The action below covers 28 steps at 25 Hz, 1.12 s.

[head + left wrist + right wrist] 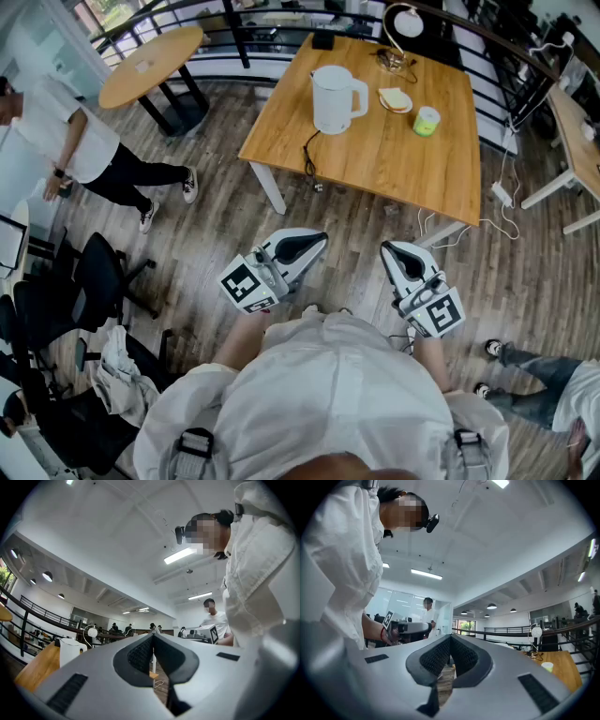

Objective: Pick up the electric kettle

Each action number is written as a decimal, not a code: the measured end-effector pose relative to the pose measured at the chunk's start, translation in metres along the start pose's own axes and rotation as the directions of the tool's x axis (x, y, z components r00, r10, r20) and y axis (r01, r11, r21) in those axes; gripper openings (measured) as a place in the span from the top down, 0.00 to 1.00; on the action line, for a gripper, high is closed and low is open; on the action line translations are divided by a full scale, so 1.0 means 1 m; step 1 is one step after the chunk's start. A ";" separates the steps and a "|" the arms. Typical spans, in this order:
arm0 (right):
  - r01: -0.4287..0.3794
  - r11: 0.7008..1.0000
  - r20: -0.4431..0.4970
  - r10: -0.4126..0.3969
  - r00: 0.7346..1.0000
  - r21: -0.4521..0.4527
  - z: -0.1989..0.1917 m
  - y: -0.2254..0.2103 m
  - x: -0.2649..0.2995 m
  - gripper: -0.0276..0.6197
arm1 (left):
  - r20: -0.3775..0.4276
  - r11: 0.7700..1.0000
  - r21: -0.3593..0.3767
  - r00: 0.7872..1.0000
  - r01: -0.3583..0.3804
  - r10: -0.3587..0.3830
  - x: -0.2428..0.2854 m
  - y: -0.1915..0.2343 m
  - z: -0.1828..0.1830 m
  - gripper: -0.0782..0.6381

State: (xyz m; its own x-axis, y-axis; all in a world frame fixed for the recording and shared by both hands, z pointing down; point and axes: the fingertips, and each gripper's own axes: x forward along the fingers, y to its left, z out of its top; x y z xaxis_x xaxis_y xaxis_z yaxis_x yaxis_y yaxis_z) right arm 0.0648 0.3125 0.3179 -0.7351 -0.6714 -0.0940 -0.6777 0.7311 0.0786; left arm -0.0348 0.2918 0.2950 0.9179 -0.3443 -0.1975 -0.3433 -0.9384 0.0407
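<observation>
The white electric kettle [336, 98] stands on the wooden table [394, 159], its black cord hanging over the near edge. In the left gripper view the kettle [70, 651] shows small at the far left. Both grippers are held in front of my chest, well short of the table. My left gripper [317, 241] is shut with nothing in it, its pads meeting at the tip [153, 636]. My right gripper [388, 248] is shut and empty too, pads together [450, 637].
On the table also stand a desk lamp [401, 28], a plate with bread [396, 99] and a green cup [427, 120]. A round table [150, 64] stands at the back left, office chairs [84, 291] at the left. A person [66, 141] stands at the left, with railings behind.
</observation>
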 end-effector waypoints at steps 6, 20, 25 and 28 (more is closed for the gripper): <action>0.003 1.000 -0.001 -0.003 1.000 0.003 -0.002 -0.001 -0.002 0.94 | -0.002 1.000 -0.001 1.000 0.010 -0.010 0.002 -0.002 -0.002 0.88; -0.032 0.999 0.010 0.031 0.999 0.011 -0.003 -0.005 -0.008 0.94 | -0.014 1.000 -0.001 1.000 0.008 -0.008 0.009 -0.004 -0.007 0.88; -0.058 0.998 0.025 0.058 0.998 0.016 -0.003 -0.005 -0.011 0.94 | -0.016 1.000 0.001 1.000 0.000 0.000 0.014 -0.006 -0.008 0.88; -0.062 0.998 0.029 0.061 0.998 0.018 -0.003 -0.009 -0.016 0.94 | -0.017 1.000 0.002 1.000 -0.009 0.010 0.017 -0.010 -0.010 0.88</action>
State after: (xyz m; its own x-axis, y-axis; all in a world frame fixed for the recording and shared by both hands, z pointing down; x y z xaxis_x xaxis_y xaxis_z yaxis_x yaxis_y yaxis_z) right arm 0.0823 0.3165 0.3221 -0.7745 -0.6215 -0.1181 -0.6306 0.7733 0.0660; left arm -0.0136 0.2945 0.3006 0.9179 -0.3537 -0.1801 -0.3524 -0.9350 0.0405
